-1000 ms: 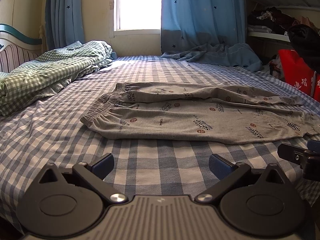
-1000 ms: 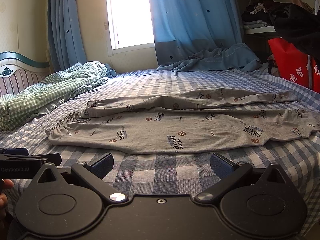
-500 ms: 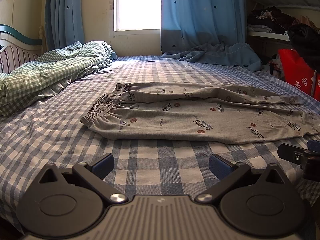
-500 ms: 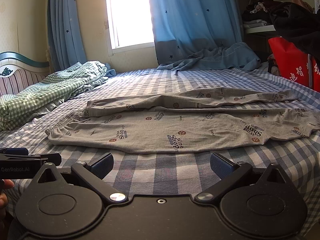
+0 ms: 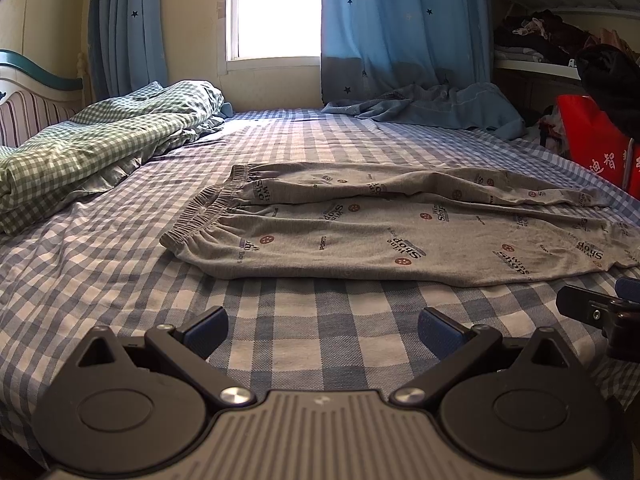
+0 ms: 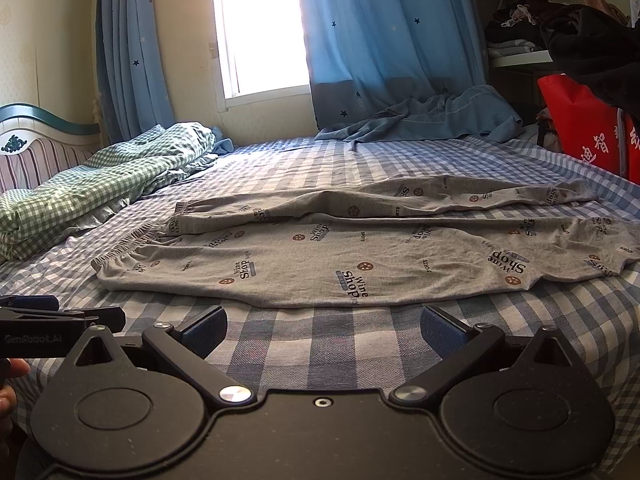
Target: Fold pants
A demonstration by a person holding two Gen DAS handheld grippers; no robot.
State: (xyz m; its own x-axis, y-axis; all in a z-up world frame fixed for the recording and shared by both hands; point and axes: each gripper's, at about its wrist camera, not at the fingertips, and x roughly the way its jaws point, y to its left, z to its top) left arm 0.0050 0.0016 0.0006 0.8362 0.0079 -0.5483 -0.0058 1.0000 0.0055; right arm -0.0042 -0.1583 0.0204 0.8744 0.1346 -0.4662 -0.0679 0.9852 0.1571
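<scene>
Grey printed pants [image 5: 392, 220] lie flat across the blue checked bed [image 5: 280, 320], waistband to the left, legs running right; they also show in the right wrist view [image 6: 360, 256]. My left gripper [image 5: 322, 326] is open and empty, just short of the pants' near edge. My right gripper [image 6: 324, 326] is open and empty, also just short of that edge, further toward the legs. The right gripper shows at the right edge of the left wrist view [image 5: 600, 308]; the left gripper shows at the left edge of the right wrist view [image 6: 60, 316].
A green checked duvet [image 5: 92, 148] is bunched at the left by the headboard [image 5: 28, 96]. A blue cloth [image 5: 432, 108] lies at the bed's far end under the curtain. A red bag [image 5: 600, 148] and shelves of clothes [image 5: 552, 40] stand at the right.
</scene>
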